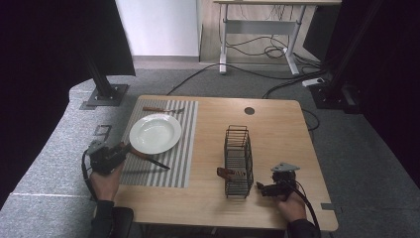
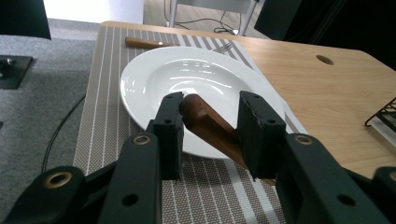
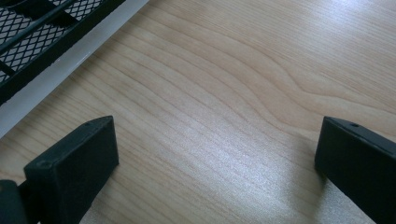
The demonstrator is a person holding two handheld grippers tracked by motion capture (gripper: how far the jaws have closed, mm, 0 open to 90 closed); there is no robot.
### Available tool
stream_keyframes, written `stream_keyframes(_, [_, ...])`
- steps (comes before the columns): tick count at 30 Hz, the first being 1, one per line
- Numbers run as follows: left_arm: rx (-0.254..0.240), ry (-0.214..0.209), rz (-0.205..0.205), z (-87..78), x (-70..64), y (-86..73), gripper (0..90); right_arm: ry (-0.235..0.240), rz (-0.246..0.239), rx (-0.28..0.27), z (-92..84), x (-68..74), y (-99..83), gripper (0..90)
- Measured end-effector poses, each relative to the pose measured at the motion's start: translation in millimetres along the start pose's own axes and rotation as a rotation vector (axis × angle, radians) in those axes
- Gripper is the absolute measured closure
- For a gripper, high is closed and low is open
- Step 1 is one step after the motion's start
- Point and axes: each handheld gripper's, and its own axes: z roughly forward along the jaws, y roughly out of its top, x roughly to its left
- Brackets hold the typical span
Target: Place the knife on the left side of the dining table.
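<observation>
A knife with a brown wooden handle [image 2: 205,122] lies slanted across the near rim of a white plate [image 2: 196,77], its dark blade [image 1: 159,163] pointing right over the striped placemat [image 1: 181,144]. My left gripper [image 2: 210,128] stands at the plate's near-left edge with its jaws on either side of the handle; a gap shows beside the right pad, so they are open around it. My right gripper [image 3: 217,149] rests low over bare table near the front right, jaws wide apart with nothing between them. In the high view it [image 1: 264,189] sits just right of a black wire rack [image 1: 238,161].
A wooden-handled fork [image 1: 161,109] lies on the placemat behind the plate. Another brown-handled utensil [image 1: 227,173] pokes from the rack's near-left side. A round hole [image 1: 249,110] marks the table's far side. The rack's mesh base [image 3: 42,32] lies close to the right gripper.
</observation>
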Motion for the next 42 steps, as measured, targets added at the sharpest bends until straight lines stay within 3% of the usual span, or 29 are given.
stream_keyframes(8, [0.004,-0.015,-0.046,3.0,13.9,-10.6,59.4,0.000,0.000,0.000,0.0,0.0,0.0,0.0])
stream_keyframes(14, [0.012,-0.005,-0.068,6.9,20.9,-17.6,57.1,0.000,0.000,0.000,0.0,0.0,0.0,0.0])
stream_keyframes(17, [0.026,0.025,-0.048,8.5,23.0,-20.7,55.3,0.000,0.000,0.000,0.0,0.0,0.0,0.0])
stream_keyframes(24, [0.046,0.030,-0.062,10.4,31.0,-28.6,53.8,0.000,0.000,0.000,0.0,0.0,0.0,0.0])
stream_keyframes(27, [0.071,0.056,-0.032,11.9,33.0,-31.2,54.1,0.000,0.000,0.000,0.0,0.0,0.0,0.0])
stream_keyframes(38, [0.128,0.056,-0.073,19.9,45.0,-40.3,53.1,0.000,0.000,0.000,0.0,0.1,0.1,0.0])
stream_keyframes(42, [0.151,0.067,-0.060,22.5,46.2,-40.9,52.7,0.000,0.000,0.000,0.0,0.1,0.1,0.0])
